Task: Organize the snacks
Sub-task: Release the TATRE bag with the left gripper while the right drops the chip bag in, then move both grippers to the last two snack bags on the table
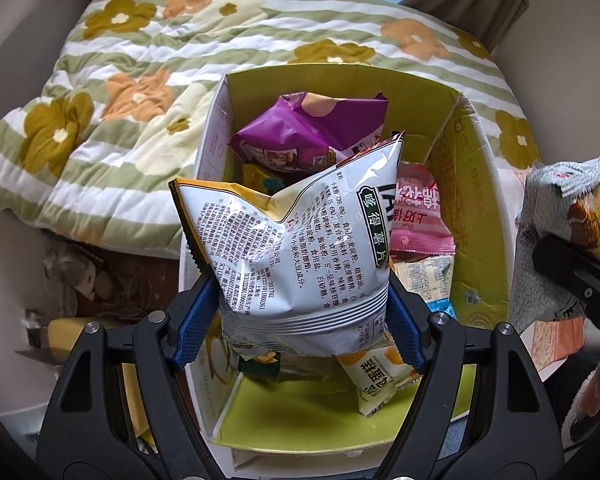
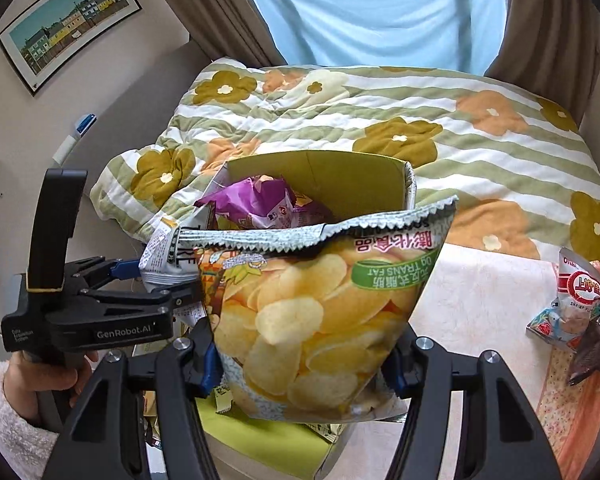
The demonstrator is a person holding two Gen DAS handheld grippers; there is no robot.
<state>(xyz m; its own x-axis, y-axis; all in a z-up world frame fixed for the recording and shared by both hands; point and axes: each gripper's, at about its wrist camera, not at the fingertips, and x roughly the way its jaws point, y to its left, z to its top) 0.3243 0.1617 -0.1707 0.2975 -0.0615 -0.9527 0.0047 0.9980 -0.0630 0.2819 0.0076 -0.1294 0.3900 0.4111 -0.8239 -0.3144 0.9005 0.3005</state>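
Observation:
My left gripper [image 1: 300,312] is shut on a silver-white snack bag [image 1: 296,240] with printed text, held above an open cardboard box [image 1: 476,216] with a green inside. The box holds a purple bag [image 1: 312,128], a pink bag [image 1: 418,212] and several other packets. My right gripper [image 2: 304,356] is shut on a potato chip bag [image 2: 320,312] printed with yellow chips, held over the near side of the box [image 2: 328,176]. The left gripper [image 2: 140,280] shows at the left of the right wrist view with its bag [image 2: 164,256]. The chip bag shows at the right edge of the left wrist view [image 1: 564,216].
The box stands against a bed with a flowered striped quilt [image 2: 420,120]. Loose snack packets [image 2: 580,312] lie on a pale cloth-covered surface [image 2: 480,300] to the right. Curtains and a window are behind. A framed picture [image 2: 68,20] hangs on the left wall.

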